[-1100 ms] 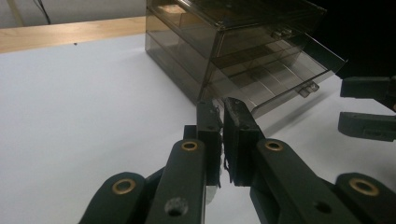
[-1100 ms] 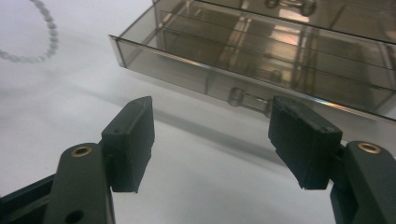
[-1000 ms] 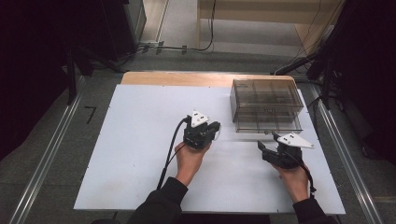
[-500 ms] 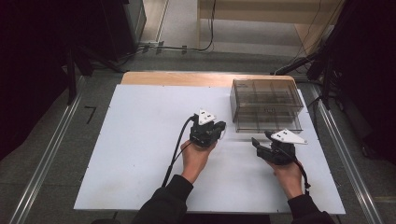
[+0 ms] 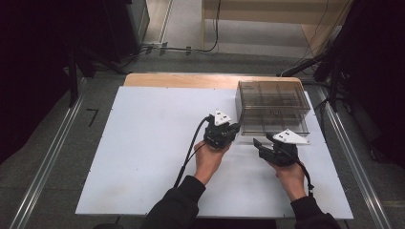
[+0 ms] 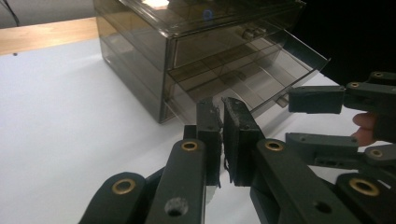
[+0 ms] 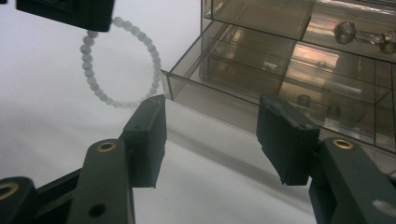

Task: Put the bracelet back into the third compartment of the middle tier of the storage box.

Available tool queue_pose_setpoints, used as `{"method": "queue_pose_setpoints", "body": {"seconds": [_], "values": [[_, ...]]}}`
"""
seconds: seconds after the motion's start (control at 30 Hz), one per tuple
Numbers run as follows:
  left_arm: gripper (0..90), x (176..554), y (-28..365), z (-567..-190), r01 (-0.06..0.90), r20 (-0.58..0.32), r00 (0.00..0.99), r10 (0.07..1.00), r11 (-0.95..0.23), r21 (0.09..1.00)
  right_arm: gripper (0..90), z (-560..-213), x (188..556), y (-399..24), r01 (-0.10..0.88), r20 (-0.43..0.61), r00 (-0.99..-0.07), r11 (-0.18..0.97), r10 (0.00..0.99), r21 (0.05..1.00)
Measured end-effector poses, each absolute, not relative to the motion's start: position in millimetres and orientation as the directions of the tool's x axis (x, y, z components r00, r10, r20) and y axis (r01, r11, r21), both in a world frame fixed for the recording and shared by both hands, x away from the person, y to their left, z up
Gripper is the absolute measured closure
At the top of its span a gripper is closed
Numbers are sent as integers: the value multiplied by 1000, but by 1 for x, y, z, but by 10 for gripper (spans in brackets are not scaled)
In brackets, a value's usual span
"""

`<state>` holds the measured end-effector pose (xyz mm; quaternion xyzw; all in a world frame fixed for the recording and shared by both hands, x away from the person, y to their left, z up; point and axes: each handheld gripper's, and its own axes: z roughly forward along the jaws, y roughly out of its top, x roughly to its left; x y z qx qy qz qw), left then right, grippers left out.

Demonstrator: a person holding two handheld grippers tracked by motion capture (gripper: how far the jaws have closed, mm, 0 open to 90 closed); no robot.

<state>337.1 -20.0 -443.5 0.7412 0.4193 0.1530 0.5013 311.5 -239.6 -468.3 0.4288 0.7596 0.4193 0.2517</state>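
high view: left gripper (image 5: 228, 130) and right gripper (image 5: 262, 144) sit side by side on the white table (image 5: 143, 143), both just in front of the smoky clear drawer box (image 5: 271, 102) at the far right.
left gripper view: jaws pinched together on a thin string that runs between the pads; drawer box (image 6: 196, 51) ahead, lower drawer (image 6: 261, 79) pulled out; right gripper (image 6: 322, 119) at the right edge.
right gripper view: jaws apart, nothing between them, just been closing. Pale bead bracelet (image 7: 88, 70) hangs from the left gripper (image 7: 70, 11) at top left, beside the open drawer (image 7: 261, 79).
writing: none readable on any surface.
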Motion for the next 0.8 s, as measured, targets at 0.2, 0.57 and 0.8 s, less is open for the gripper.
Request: {"method": "queue_pose_setpoints", "body": {"seconds": [0.2, 0.57, 0.8], "values": [[859, 339, -29, -443, 466, -192, 613, 766, -155, 871, 433, -469, 315, -237, 440, -25, -502, 280, 865, 853], [859, 337, -41, -438, 453, -186, 639, 746, -171, 875, 453, -467, 315, -236, 426, -23, -510, 276, 860, 862], [859, 331, -43, -429, 434, -183, 653, 735, -165, 886, 480, -464, 315, -231, 396, -28, -526, 274, 850, 877]]}}
